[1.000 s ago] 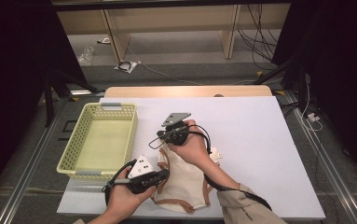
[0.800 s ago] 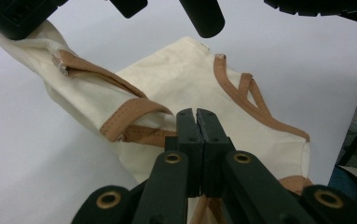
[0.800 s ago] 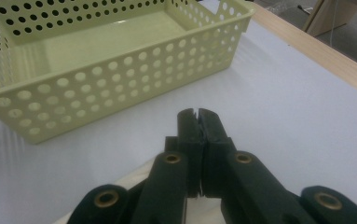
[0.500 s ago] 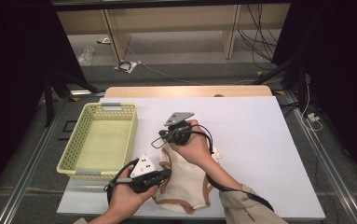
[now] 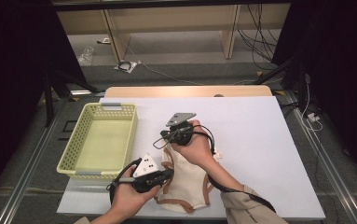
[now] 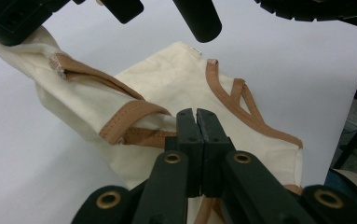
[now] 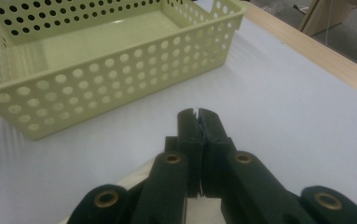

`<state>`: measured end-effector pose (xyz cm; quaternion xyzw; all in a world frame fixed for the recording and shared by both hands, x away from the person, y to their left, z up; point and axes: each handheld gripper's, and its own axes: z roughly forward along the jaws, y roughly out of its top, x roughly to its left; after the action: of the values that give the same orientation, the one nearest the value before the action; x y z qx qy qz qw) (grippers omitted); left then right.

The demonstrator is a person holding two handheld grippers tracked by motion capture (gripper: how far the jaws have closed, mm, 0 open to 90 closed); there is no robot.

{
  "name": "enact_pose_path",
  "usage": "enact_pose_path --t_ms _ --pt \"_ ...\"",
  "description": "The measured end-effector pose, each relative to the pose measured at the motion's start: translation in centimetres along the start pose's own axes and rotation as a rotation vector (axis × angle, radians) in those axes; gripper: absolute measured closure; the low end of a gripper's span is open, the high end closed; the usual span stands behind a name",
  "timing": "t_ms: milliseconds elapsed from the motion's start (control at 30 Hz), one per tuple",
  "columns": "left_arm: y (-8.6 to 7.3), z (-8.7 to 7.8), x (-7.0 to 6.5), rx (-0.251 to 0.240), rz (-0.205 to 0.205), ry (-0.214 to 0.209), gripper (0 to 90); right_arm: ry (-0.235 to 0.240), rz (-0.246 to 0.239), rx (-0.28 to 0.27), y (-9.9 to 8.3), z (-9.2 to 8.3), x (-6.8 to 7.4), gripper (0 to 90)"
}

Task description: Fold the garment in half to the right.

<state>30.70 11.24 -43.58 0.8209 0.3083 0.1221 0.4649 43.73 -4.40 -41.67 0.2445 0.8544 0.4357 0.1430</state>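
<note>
Cream garment with tan binding [image 5: 185,179] lies on the white counter [image 5: 260,140], just right of the yellow perforated basket [image 5: 99,140] — near the counter's front edge. Left claw [image 6: 197,122] is fully closed, pinching a fold at the tan-edged opening. Right claw [image 7: 198,122] is closed too, at the garment's far edge, pointing toward the basket; cloth sits under its jaws, but whether it is actually pinched I cannot tell. Basket is empty.

Risk — the thin fold could slip from the left claw if the two pull apart, and the garment may then bunch or snag on the basket rim.
</note>
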Motion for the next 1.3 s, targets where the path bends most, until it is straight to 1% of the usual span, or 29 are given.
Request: enact_pose_path --t_ms 733,800,833,1300 --pt "0.5 0.6 -0.3 -0.009 0.000 -0.010 88.6 -0.010 0.012 -0.002 -0.3 -0.6 -0.4 89.7" --pt "0.6 0.6 -0.4 -0.009 0.007 -0.012 88.6 -0.012 0.016 0.001 -0.4 -0.7 -0.4 89.7" --pt "0.6 0.7 -0.4 -0.010 0.007 -0.013 88.6 -0.013 0.011 0.000 -0.4 -0.7 -0.4 89.7" --pt "0.9 1.2 -0.7 -0.008 0.015 -0.021 88.6 -0.017 0.015 -0.004 -0.6 -1.0 -0.4 89.7"
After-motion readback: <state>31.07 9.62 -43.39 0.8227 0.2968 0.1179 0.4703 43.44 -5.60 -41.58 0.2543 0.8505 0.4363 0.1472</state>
